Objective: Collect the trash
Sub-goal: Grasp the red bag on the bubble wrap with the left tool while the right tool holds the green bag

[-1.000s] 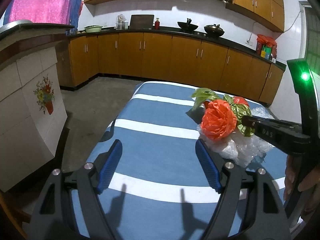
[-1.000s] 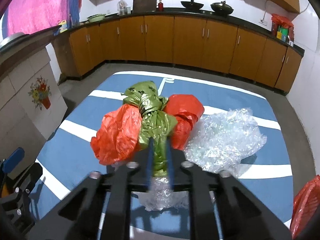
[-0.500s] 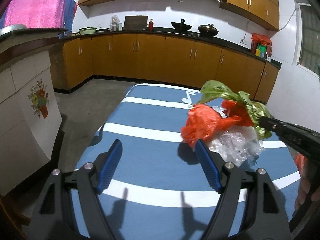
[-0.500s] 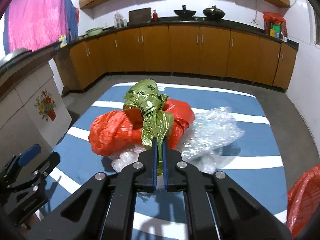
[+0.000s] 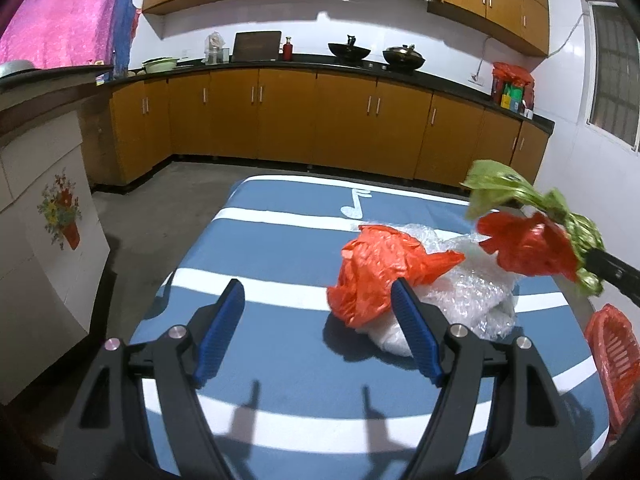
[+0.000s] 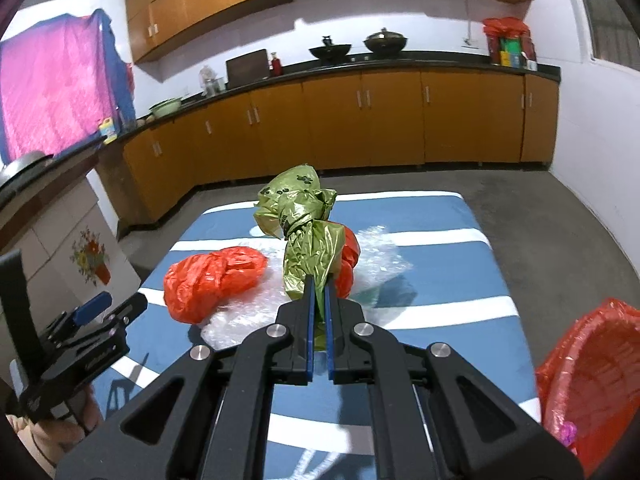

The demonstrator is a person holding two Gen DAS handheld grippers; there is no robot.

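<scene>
My right gripper (image 6: 318, 284) is shut on a crumpled green plastic bag (image 6: 304, 228), which hangs in the air above the table. A red bag (image 6: 348, 264) clings behind the green one. In the left wrist view the same green bag (image 5: 516, 196) and red bag (image 5: 528, 248) hang at the right from the right gripper (image 5: 592, 268). An orange-red bag (image 5: 376, 272) and a wad of bubble wrap (image 5: 472, 304) lie on the blue striped tablecloth (image 5: 280, 256). My left gripper (image 5: 320, 304) is open and empty, its right finger just in front of the orange-red bag.
A red basket lined with a red bag (image 6: 592, 380) stands at the table's near right corner. Orange kitchen cabinets (image 5: 320, 120) run along the far wall. A white tiled counter with a flower picture (image 5: 60, 216) stands left of the table.
The right gripper has lifted the green bag and the clinging red bag up and away from the orange-red bag and bubble wrap, which stay on the cloth. The left gripper stays open.
</scene>
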